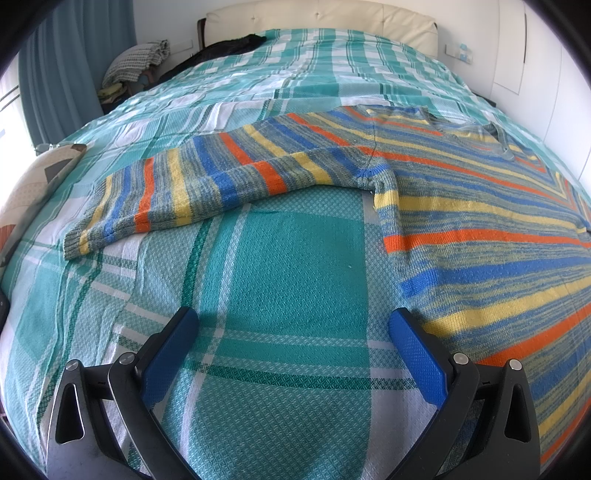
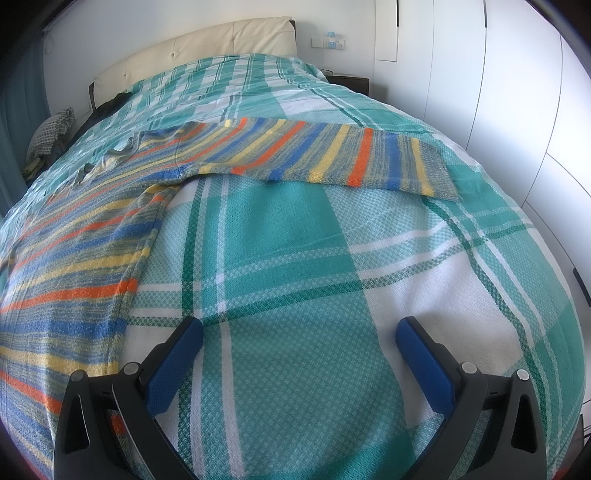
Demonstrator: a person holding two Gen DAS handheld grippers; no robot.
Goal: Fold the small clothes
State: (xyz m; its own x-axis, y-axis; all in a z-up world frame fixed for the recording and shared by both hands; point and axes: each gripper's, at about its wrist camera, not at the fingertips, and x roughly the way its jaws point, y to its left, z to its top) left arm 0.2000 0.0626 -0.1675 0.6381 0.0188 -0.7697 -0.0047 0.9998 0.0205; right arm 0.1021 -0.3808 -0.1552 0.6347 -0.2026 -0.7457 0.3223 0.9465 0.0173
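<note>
A striped knit sweater (image 1: 480, 229) in blue, orange, yellow and grey lies flat on the bed, both sleeves spread out. In the left wrist view its left sleeve (image 1: 207, 184) stretches to the left, with the cuff at the far left. In the right wrist view the sweater body (image 2: 74, 251) is at the left and its right sleeve (image 2: 332, 158) stretches to the right. My left gripper (image 1: 291, 325) is open and empty over bare bedspread, below the left sleeve. My right gripper (image 2: 299, 332) is open and empty over bedspread, below the right sleeve.
The bed has a teal and white plaid bedspread (image 1: 295, 266) and a cream headboard (image 1: 332, 18). A dark garment (image 1: 229, 46) lies near the pillows. A chair with clothes (image 1: 136, 66) stands left of the bed. White wardrobe doors (image 2: 498, 110) are on the right.
</note>
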